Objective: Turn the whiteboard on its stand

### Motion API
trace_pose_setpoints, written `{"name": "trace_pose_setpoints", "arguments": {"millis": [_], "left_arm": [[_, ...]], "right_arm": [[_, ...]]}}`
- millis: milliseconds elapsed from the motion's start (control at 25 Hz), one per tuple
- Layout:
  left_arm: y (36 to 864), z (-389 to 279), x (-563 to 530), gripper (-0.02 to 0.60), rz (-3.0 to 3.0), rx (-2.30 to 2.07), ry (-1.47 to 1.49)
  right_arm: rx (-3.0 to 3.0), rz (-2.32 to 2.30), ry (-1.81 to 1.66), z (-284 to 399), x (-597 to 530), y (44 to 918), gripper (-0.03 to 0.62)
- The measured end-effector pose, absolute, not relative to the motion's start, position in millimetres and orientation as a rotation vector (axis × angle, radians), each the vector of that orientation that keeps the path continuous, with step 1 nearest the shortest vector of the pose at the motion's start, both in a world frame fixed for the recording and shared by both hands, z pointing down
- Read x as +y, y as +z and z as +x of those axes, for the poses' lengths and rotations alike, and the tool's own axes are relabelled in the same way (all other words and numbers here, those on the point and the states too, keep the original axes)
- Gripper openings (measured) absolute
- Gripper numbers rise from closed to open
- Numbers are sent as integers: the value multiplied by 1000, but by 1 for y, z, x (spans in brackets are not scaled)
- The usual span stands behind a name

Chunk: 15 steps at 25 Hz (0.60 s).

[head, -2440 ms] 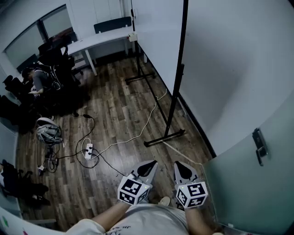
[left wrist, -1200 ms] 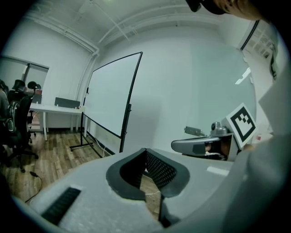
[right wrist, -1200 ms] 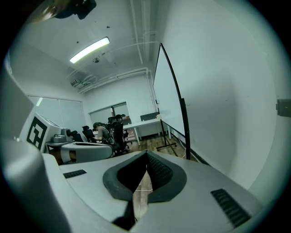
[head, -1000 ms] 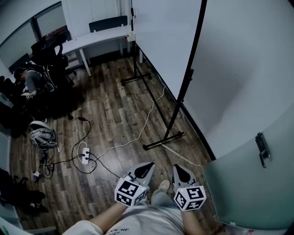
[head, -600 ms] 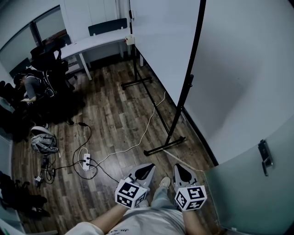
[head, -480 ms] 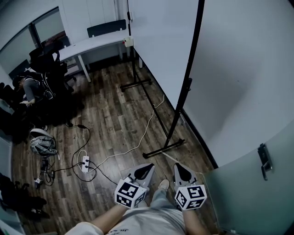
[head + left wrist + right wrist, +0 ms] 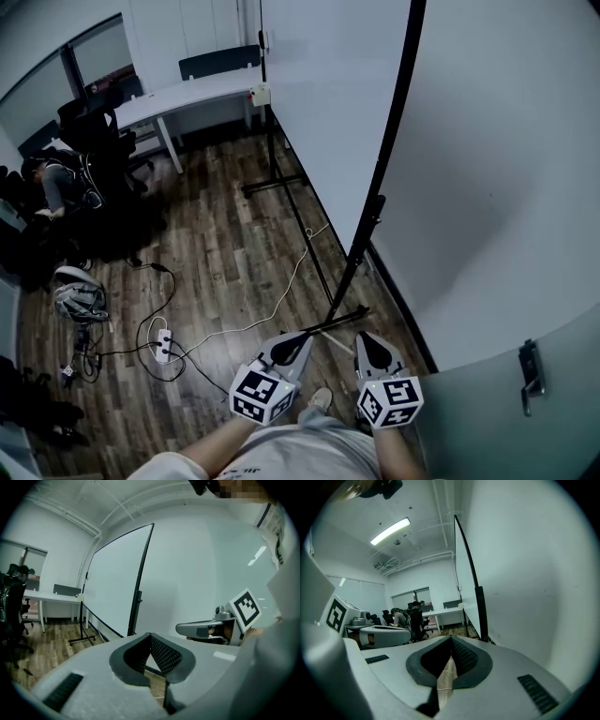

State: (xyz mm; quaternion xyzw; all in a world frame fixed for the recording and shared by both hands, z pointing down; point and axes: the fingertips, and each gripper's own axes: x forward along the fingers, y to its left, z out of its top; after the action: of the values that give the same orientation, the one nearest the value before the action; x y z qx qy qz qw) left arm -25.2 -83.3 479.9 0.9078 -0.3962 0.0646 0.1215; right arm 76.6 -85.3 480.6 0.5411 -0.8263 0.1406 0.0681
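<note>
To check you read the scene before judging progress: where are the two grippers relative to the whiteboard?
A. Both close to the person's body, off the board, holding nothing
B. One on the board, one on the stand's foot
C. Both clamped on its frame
A: the left gripper and right gripper are shut and empty, short of the whiteboard.

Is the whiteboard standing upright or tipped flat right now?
Upright: the whiteboard stands vertical in its black stand, whose feet rest on the wood floor.
</note>
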Motion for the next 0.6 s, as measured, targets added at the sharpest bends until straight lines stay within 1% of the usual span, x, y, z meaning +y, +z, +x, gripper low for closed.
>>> {"name": "trace_pose_setpoints", "arguments": {"millis": [280, 600], "left_arm": [[471, -5, -122, 9, 2628, -1235, 165], [477, 7, -136, 9, 2600, -1258, 211]], "right_arm": [[-2533, 1606, 421, 103, -124, 474, 6], [-2554, 1593, 419, 116, -142, 475, 6]]}}
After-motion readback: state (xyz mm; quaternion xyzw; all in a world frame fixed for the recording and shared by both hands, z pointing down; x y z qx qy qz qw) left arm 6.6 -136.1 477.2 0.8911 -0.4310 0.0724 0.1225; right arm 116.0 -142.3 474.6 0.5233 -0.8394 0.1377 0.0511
